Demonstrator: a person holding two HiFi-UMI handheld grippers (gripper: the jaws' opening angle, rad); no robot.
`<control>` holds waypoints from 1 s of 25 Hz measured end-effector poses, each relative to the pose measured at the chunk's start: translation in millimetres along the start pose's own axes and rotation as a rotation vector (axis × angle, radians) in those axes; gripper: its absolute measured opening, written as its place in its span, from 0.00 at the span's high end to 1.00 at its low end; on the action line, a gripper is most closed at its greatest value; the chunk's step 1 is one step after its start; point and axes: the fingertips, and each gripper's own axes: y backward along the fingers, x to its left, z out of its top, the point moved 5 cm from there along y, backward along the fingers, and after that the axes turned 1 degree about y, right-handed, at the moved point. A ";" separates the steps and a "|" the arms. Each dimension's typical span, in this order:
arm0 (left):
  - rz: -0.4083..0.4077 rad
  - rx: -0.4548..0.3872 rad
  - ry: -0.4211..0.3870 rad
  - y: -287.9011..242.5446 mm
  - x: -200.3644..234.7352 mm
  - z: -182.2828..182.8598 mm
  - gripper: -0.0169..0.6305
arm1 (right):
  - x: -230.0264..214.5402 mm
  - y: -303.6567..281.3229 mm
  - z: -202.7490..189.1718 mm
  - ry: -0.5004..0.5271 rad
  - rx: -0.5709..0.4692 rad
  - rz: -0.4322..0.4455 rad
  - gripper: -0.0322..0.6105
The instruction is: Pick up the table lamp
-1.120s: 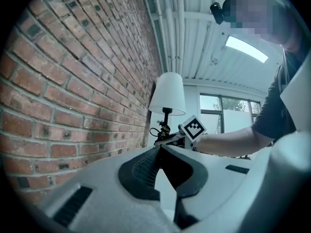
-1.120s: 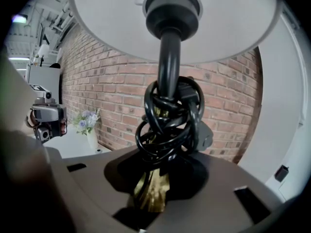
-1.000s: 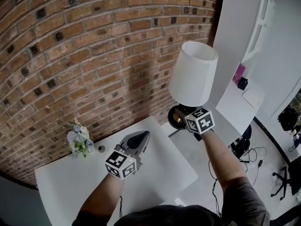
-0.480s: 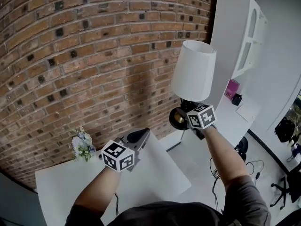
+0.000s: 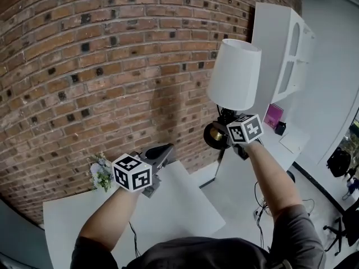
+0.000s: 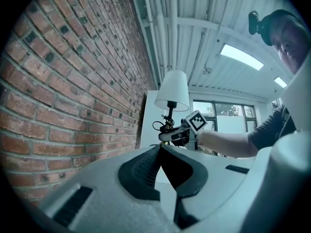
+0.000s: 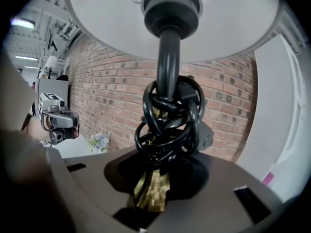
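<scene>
The table lamp has a white shade [image 5: 234, 74], a black stem wrapped in black cord [image 7: 169, 123] and a brass base [image 5: 213, 134]. My right gripper [image 5: 222, 133] is shut on the base and holds the lamp upright in the air, off the table and in front of the brick wall. In the right gripper view the brass base [image 7: 151, 191] sits between the jaws of the right gripper [image 7: 158, 178]. My left gripper [image 5: 162, 152] hovers above the white table [image 5: 185, 206], shut and empty. From the left gripper [image 6: 160, 148] the lamp [image 6: 172, 91] shows ahead.
A small bunch of flowers [image 5: 101, 172] stands on the table near the brick wall [image 5: 112, 66]. A tall white cabinet [image 5: 280, 43] rises right of the lamp, with a white counter carrying a pink box [image 5: 273, 115] below it. Cables lie on the floor at right.
Both grippers have risen. The lamp has gone up with the right gripper, and the table and flowers sit lower in the head view.
</scene>
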 end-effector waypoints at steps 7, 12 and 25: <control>0.001 -0.008 0.023 10.8 -1.8 18.1 0.97 | 6.0 14.3 23.6 0.011 -0.003 0.013 0.79; -0.009 -0.007 0.024 13.5 -6.5 23.8 0.97 | 10.6 19.8 30.5 0.026 0.000 0.014 0.79; -0.005 0.002 0.008 18.9 -7.8 29.3 0.97 | 17.0 25.3 36.4 0.028 -0.001 0.016 0.79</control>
